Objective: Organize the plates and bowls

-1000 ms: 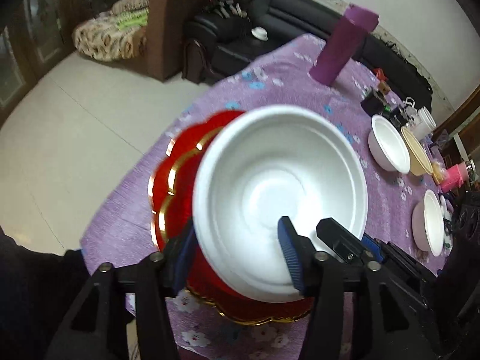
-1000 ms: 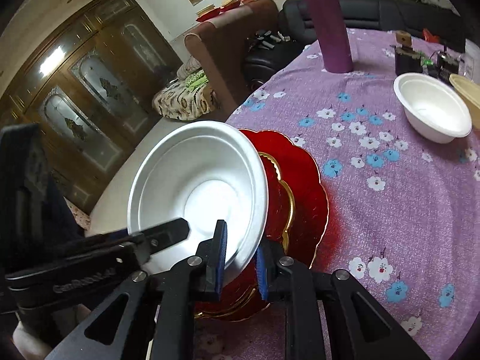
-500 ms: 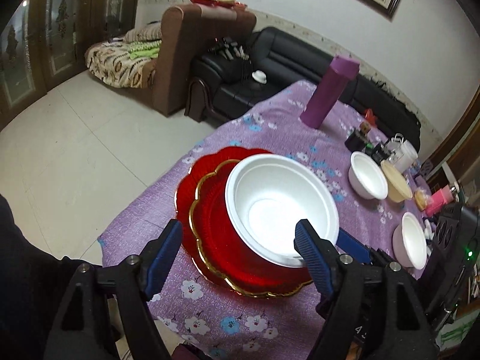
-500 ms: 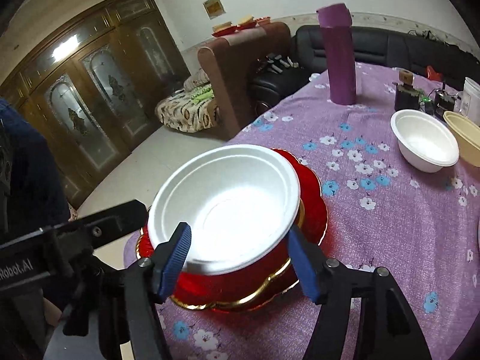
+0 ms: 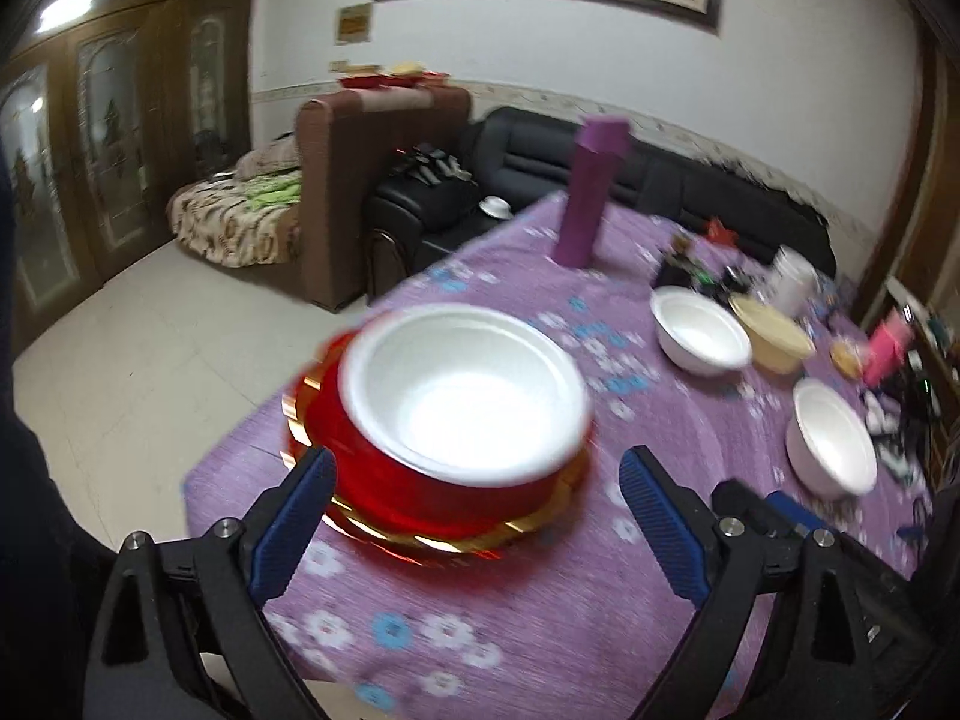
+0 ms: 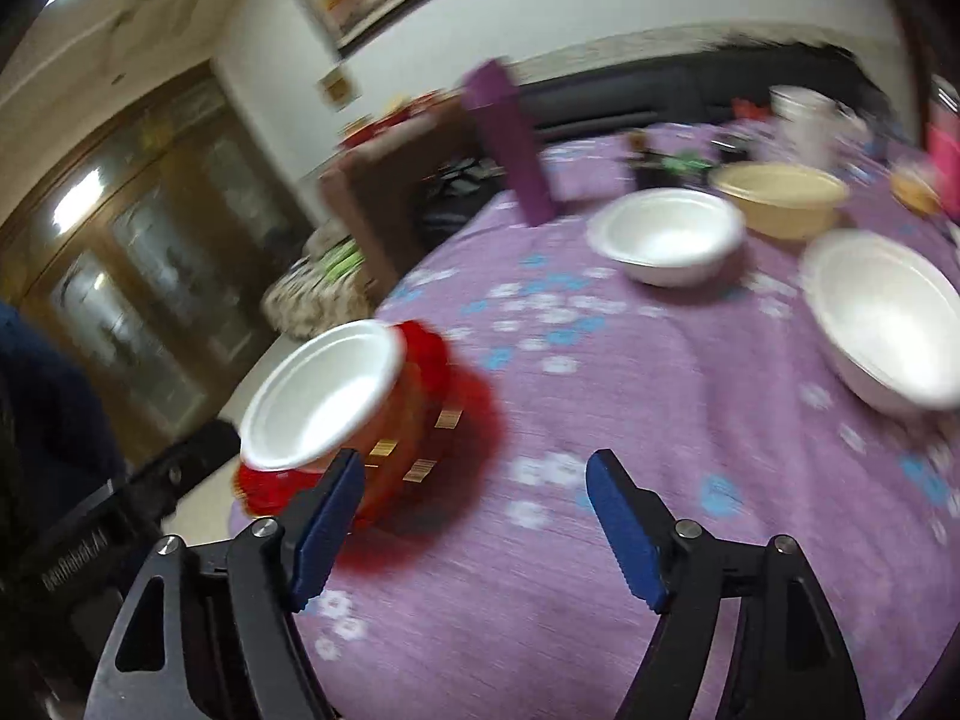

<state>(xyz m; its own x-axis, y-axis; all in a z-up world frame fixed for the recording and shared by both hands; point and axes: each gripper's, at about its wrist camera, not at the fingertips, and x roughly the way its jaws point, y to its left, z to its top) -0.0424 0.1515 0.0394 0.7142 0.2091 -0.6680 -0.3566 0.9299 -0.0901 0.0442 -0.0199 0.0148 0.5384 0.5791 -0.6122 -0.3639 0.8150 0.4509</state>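
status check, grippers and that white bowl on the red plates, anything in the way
Left hand-held gripper open, empty. Right hand-held gripper open, empty. White bowl sits on red plates. Nothing blocking.

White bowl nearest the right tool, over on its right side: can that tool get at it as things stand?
Probably yes. The right tool is open and empty, and only bare purple tablecloth lies between it and that white bowl; nothing stands in the path.

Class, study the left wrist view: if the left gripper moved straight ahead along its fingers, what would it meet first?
Most likely the white bowl on the red plates, centred ahead of the open left gripper. Depth is uncertain; motion blur hides its exact distance.
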